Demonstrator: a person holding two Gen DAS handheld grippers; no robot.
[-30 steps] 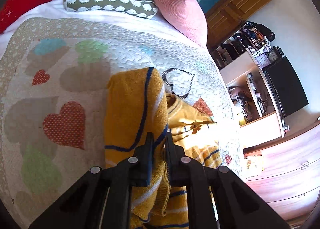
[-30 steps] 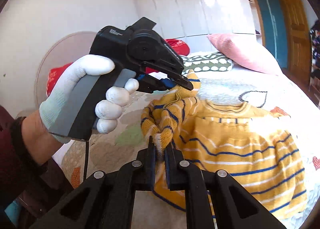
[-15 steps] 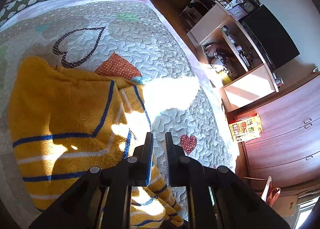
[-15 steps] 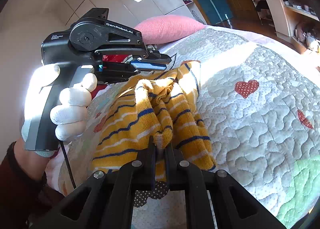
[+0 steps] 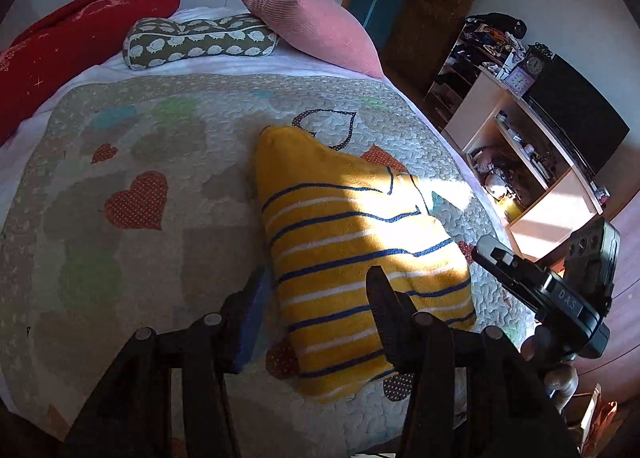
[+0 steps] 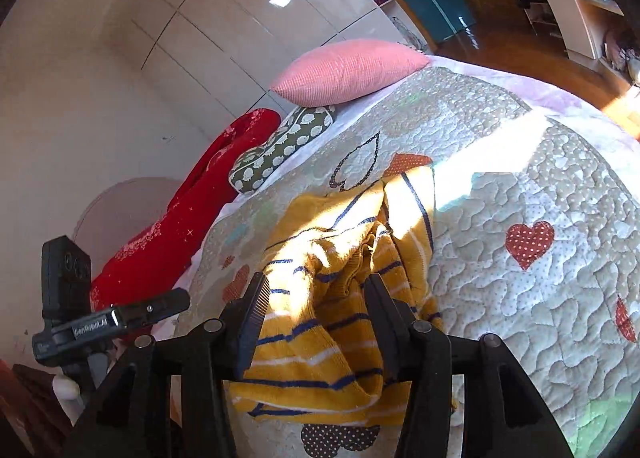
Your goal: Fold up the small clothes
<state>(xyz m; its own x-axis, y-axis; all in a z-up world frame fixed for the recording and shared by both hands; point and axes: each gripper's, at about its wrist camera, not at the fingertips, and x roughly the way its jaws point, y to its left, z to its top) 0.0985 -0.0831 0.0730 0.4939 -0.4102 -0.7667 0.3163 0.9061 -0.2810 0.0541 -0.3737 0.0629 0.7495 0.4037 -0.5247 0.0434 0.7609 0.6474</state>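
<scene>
My left tongs (image 5: 316, 294) were opening, pads clear of the cloth, nothing gripped. My right tongs (image 6: 316, 298) were opening too, pads off the fabric. Yellow striped sweater (image 5: 352, 258) lay folded on the heart quilt (image 5: 132, 162), between and ahead of both. Pink pillow (image 5: 308, 30) well beyond.

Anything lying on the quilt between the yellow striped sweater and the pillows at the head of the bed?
No. In the left wrist view, only bare heart-patterned quilt separates the yellow striped sweater from the hedgehog-print pillow and pink pillow.
</scene>
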